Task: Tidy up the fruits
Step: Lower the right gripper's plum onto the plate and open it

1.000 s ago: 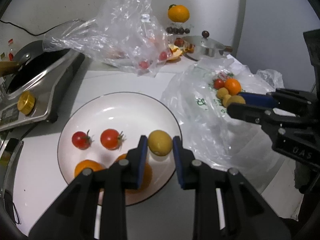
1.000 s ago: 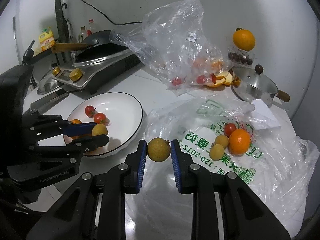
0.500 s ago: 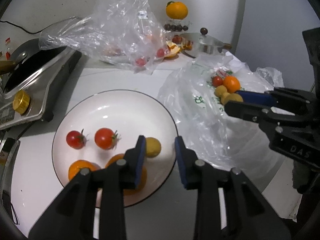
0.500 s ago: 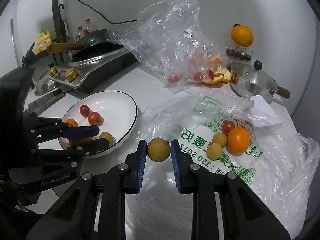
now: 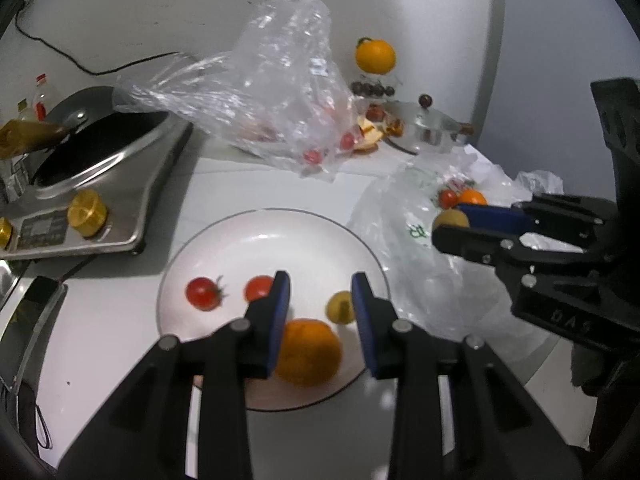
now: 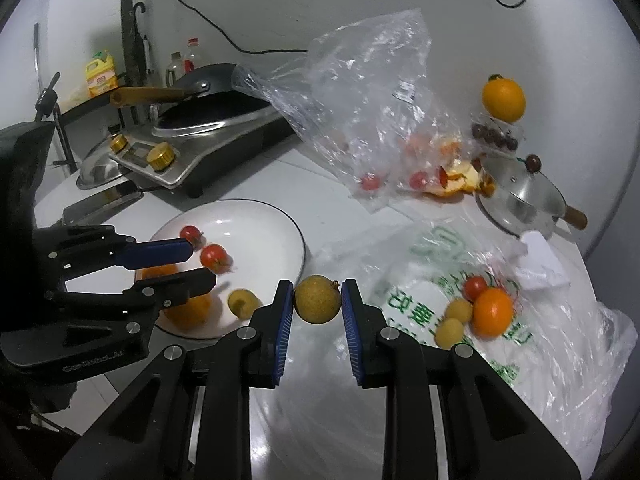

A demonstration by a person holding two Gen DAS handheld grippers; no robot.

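A dark wok [image 6: 212, 98] sits on a steel stove [image 6: 192, 148]; a lidded saucepan [image 6: 524, 196] stands by the wall.

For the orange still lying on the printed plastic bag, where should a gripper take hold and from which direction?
Grip the orange across its widest middle, coming from above. Its far and right flanks look clear, while a cherry tomato and two small yellow fruits crowd its left, so one finger would go behind it and one in front.

We see the left gripper [image 5: 320, 292] over the near side of the white plate [image 5: 224, 240], jaws apart and empty. On the plate: two cherry tomatoes [image 5: 203, 293], an orange [image 5: 309, 352], a small yellow fruit [image 5: 339, 307]. Right of the plate, the right gripper [image 5: 444, 226] pinches a yellow-brown fruit [image 5: 450, 218].
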